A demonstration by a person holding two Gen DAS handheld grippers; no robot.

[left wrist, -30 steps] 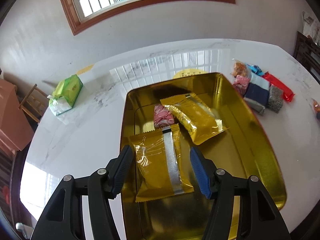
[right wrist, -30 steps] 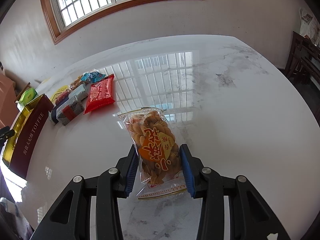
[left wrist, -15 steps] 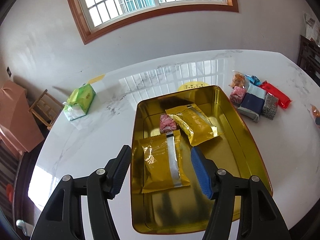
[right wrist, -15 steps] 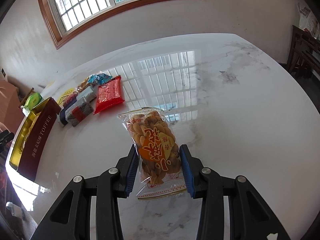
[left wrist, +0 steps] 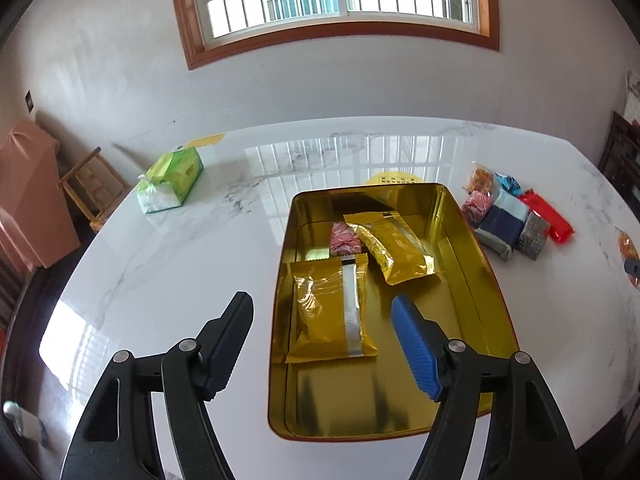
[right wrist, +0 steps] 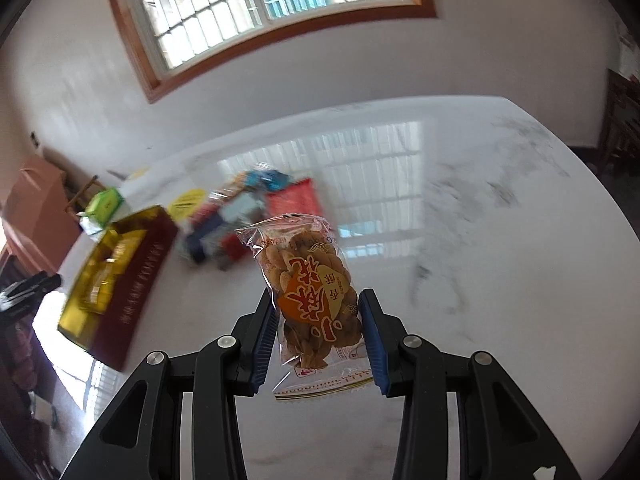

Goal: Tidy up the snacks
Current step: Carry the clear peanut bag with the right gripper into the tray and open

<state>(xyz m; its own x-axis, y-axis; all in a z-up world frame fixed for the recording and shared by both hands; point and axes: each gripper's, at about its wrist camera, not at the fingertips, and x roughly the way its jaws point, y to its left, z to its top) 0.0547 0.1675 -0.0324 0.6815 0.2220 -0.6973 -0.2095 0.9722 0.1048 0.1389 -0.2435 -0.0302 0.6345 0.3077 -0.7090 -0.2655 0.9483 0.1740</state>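
A gold tin [left wrist: 476, 248] lies on the white marble table, holding a gold packet [left wrist: 330, 312], a second gold packet [left wrist: 394, 248] and a pink wrapped sweet [left wrist: 345, 239]. My left gripper [left wrist: 322, 322] hovers above the near gold packet with its jaws opening and nothing pressed between them. In the right wrist view my right gripper [right wrist: 318, 322] is shut on a clear bag of fried twists [right wrist: 310, 292], lifted off the table. The tin [right wrist: 132, 276] shows there at the left, blurred, with its dark red side.
A pile of loose snacks [left wrist: 516, 220] lies right of the tin, blurred in the right wrist view as the snack pile [right wrist: 256, 212]. A green tissue pack [left wrist: 172, 180] sits at the table's far left. A wooden chair [left wrist: 92, 188] and a pink box [left wrist: 28, 200] stand beyond the left edge.
My left gripper has risen and drawn back from the gold packet and its jaws have widened. My right gripper has lifted the twist bag off the table and swung towards the tin.
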